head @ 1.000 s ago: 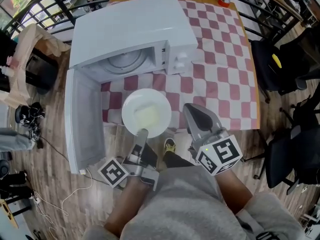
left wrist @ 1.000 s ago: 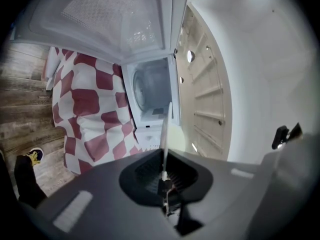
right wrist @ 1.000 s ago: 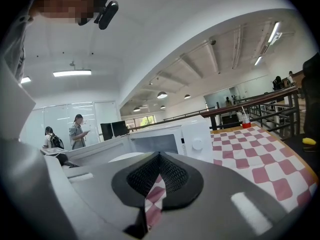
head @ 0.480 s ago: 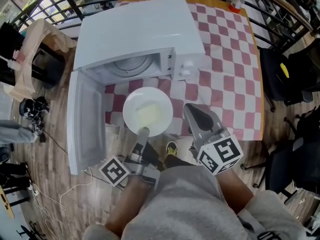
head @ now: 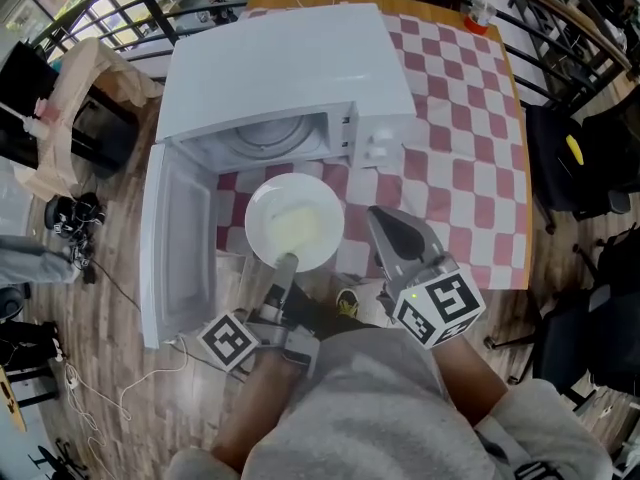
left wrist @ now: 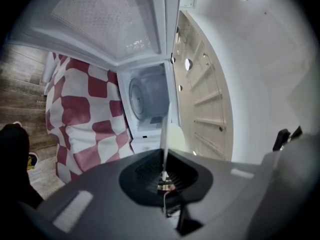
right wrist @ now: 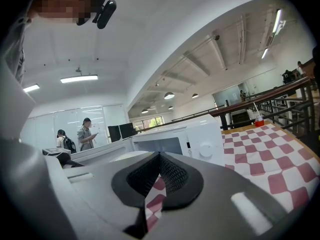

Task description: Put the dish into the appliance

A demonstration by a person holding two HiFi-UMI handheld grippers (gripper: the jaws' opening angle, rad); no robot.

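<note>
A white plate (head: 295, 221) hangs level in front of the open white microwave (head: 285, 68), just outside its cavity with the glass turntable (head: 272, 133). My left gripper (head: 287, 261) is shut on the plate's near rim. In the left gripper view the plate (left wrist: 164, 134) shows edge-on between the jaws, with the cavity (left wrist: 145, 96) straight ahead. The microwave door (head: 180, 238) swings out to the left. My right gripper (head: 383, 220) hovers to the right of the plate, shut and holding nothing, and its own view faces the microwave's control panel (right wrist: 200, 144).
A red-and-white checked cloth (head: 460, 148) covers the table, with a red cup (head: 483, 15) at its far end. Dark chairs (head: 570, 148) stand to the right, and a chair with a beige bag (head: 80, 98) to the left. Cables lie on the wooden floor (head: 100, 368).
Both grippers and the plate have edged a little towards the microwave's opening. The left grip on the rim is unchanged.
</note>
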